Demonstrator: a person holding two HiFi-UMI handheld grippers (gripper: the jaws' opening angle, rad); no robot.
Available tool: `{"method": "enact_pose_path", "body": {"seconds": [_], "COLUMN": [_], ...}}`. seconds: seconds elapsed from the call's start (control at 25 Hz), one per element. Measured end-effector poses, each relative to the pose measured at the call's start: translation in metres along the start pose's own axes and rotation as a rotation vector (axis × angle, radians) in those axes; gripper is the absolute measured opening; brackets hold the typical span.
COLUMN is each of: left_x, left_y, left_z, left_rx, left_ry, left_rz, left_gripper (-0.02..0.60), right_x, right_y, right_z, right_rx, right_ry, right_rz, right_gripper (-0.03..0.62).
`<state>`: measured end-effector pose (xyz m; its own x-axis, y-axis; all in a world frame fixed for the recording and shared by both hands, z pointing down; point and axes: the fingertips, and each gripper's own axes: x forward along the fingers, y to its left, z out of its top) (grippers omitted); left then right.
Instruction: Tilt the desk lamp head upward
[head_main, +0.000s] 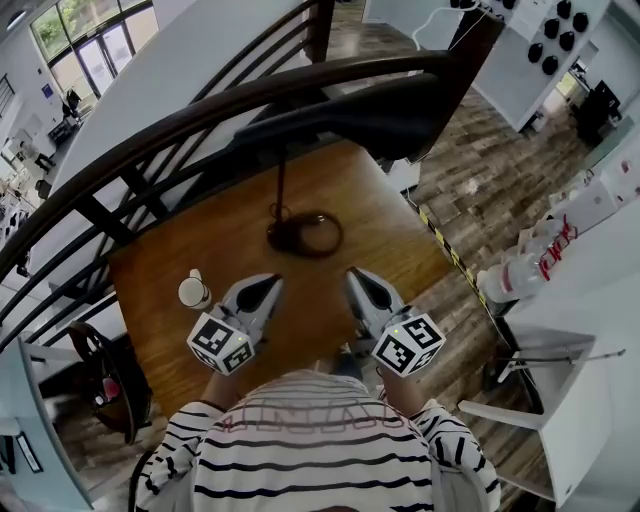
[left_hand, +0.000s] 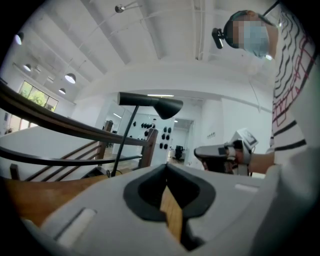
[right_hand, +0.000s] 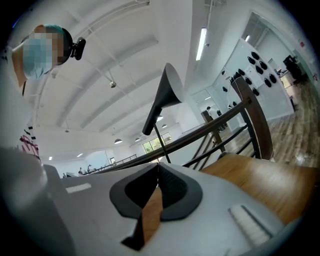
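The left gripper (head_main: 271, 284) and right gripper (head_main: 353, 273) both have their jaws pressed together with nothing between them, side by side over the wooden table (head_main: 190, 255). The desk lamp (head_main: 303, 236) stands at twelve o'clock from them, untouched.

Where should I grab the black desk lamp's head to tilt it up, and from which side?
Probably the black lamp head's slim level bar, just behind its cone-shaped shade, pinched top and bottom from the near right side; that end overhangs right of the thin stem, nearest the right gripper.
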<state>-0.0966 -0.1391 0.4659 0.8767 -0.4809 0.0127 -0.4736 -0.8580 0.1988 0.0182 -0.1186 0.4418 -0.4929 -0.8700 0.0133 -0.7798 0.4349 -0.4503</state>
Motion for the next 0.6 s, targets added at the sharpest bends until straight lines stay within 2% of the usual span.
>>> {"method": "enact_pose_path", "body": {"seconds": [0.6], "left_x": [-0.005], "left_y": [-0.022], "left_z": [-0.016], "left_rx": [0.014], "left_ry": [0.060], "left_rz": [-0.090], "left_gripper": [0.003], "right_x": [-0.004], "right_y": [0.011], "right_z": [-0.022], "right_rx": [-0.062], "right_ry": [0.078], "right_rz": [-0.047], "right_gripper": [0.000]}}
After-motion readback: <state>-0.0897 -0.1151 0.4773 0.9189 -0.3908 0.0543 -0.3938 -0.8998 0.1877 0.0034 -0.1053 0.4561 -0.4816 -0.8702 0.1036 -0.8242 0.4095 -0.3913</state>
